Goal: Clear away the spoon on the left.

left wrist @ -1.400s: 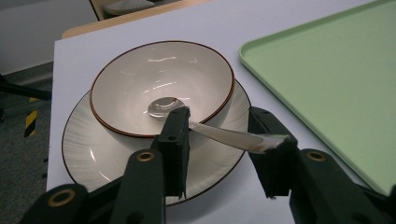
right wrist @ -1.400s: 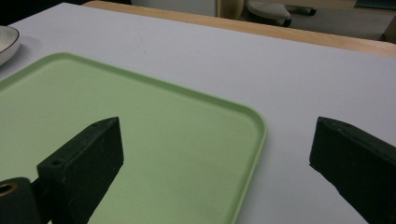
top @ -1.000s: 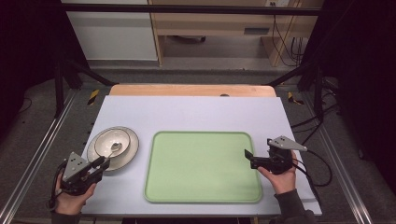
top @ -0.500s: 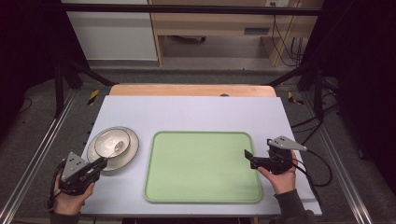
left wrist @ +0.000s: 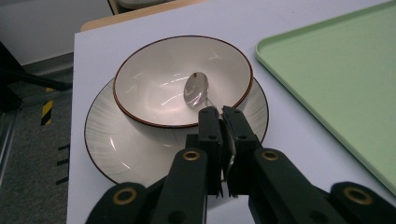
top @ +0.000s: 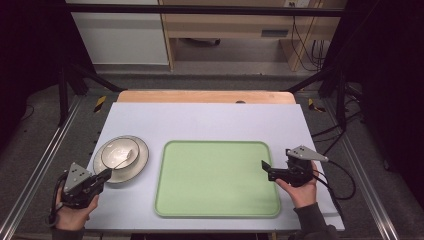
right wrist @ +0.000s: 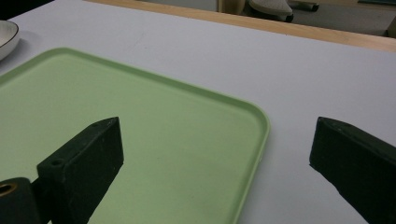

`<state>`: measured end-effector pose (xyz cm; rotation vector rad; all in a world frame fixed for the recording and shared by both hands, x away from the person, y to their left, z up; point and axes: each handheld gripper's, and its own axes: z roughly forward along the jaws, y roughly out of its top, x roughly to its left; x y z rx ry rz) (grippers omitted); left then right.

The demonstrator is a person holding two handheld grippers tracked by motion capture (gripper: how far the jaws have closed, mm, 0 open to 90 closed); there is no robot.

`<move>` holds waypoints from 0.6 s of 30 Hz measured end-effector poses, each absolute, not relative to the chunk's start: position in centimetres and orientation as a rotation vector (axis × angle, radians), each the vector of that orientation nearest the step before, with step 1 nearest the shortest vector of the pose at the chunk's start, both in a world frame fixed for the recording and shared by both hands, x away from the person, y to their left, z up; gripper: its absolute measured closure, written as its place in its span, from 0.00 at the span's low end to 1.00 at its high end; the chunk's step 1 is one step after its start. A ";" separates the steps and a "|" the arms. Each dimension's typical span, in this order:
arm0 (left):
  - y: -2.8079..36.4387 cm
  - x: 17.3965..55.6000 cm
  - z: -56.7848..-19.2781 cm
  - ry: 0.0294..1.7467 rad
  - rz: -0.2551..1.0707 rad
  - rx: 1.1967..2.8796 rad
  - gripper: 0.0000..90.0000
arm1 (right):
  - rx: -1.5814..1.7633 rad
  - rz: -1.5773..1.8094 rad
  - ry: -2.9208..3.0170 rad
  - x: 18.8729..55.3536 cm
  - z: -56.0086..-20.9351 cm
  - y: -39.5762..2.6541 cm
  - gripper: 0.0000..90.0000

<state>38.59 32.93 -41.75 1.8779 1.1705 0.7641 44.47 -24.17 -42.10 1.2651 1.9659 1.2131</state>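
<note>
So the white surface has a big light-green tray sitting dead centre, nothing on it. Over at 9 o'clock from the tray there's a white bowl with a dark-red rim sitting on a matching plate, just beside the tray but not touching it. A metal spoon lies in the bowl, its scoop end down inside and the handle coming out over the near rim.

The left hand-held gripper is down at 7 o'clock, right at the plate's near edge, and its jaws are pinched together on the spoon handle. The right hand-held gripper hangs at 3 o'clock over the tray's right edge, jaws spread wide apart with nothing between them, one over the tray and one over bare surface.
</note>
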 end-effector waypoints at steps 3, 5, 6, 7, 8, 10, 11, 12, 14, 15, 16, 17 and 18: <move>32.9 38.6 -41.7 1.171 0.762 1.877 0.98 | 1.265 1.212 1.967 44.5 -42.1 -24.2 0.04; 33.0 38.6 -41.7 1.176 0.762 1.873 0.98 | 1.263 1.210 1.969 44.5 -42.1 -24.2 0.04; 33.0 38.6 -41.7 1.175 0.761 1.874 0.98 | 1.263 1.210 1.970 44.5 -42.1 -24.2 0.04; 33.0 38.6 -41.7 1.175 0.757 1.873 0.98 | 1.262 1.209 1.970 44.5 -42.1 -24.2 0.04; 33.1 38.6 -41.7 1.175 0.757 1.871 0.98 | 1.263 1.210 1.969 44.5 -42.1 -24.2 0.04; 33.0 38.6 -41.7 1.175 0.755 1.865 0.98 | 1.265 1.212 1.968 44.5 -42.1 -24.2 0.04; 33.1 38.5 -41.6 1.177 0.754 1.865 0.98 | 1.266 1.213 1.968 44.5 -42.1 -24.2 0.04; 33.1 38.5 -41.6 1.177 0.753 1.863 0.98 | 1.265 1.212 1.967 44.5 -42.1 -24.2 0.04; 33.1 38.5 -41.6 1.177 0.752 1.858 0.98 | 1.265 1.213 1.968 44.5 -42.1 -24.2 0.03; 33.1 38.5 -41.6 1.175 0.752 1.855 0.98 | 1.265 1.213 1.968 44.5 -42.1 -24.2 0.03; 33.1 38.5 -41.5 1.173 0.752 1.853 0.98 | 1.265 1.214 1.969 44.5 -42.1 -24.2 0.03; 33.1 38.5 -41.5 1.171 0.750 1.854 0.98 | 1.264 1.213 1.969 44.5 -42.1 -24.2 0.03; 33.1 38.5 -41.5 1.170 0.750 1.854 0.99 | 1.265 1.212 1.969 44.5 -42.1 -24.2 0.03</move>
